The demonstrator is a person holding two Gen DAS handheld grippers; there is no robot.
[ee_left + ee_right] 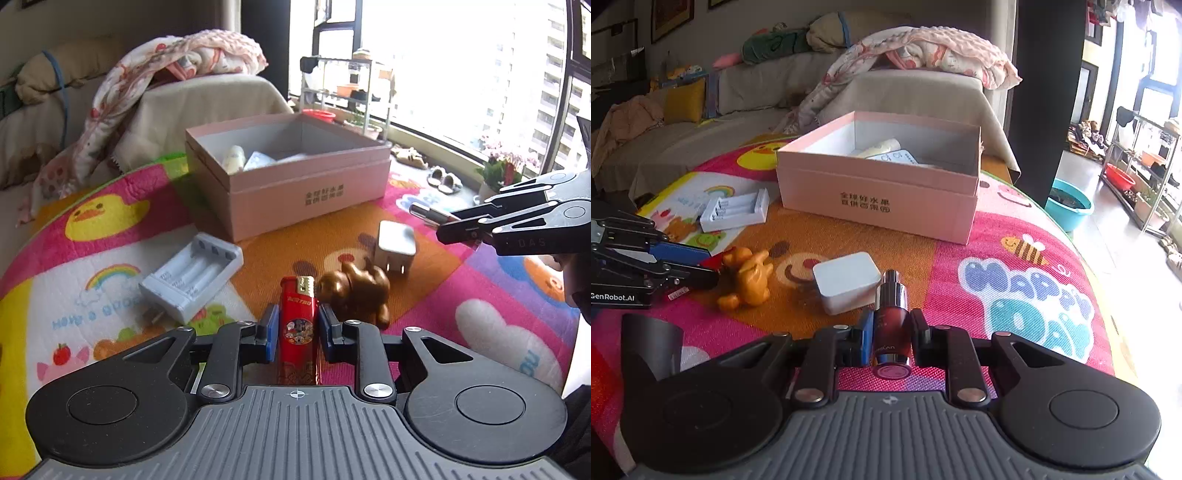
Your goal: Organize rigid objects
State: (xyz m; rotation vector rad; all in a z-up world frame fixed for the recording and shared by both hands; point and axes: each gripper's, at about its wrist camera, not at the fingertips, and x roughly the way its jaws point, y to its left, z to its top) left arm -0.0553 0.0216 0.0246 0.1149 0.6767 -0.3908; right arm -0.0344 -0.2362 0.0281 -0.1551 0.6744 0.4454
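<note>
My left gripper (297,328) is shut on a red lighter (298,325), held upright over the colourful play mat. My right gripper (891,332) is shut on a dark red cosmetic bottle (891,321); it also shows at the right of the left wrist view (454,227). An open pink box (295,173) (879,177) sits ahead with a few items inside. On the mat lie a golden dog figurine (356,290) (748,278), a white plug adapter (395,247) (846,280) and a white battery charger (192,277) (735,210).
The play mat (1015,258) covers a round table. A sofa with a blanket (916,51) stands behind the box. A teal basin (1069,208) and metal shelves (1141,162) stand on the floor at the right, by the windows.
</note>
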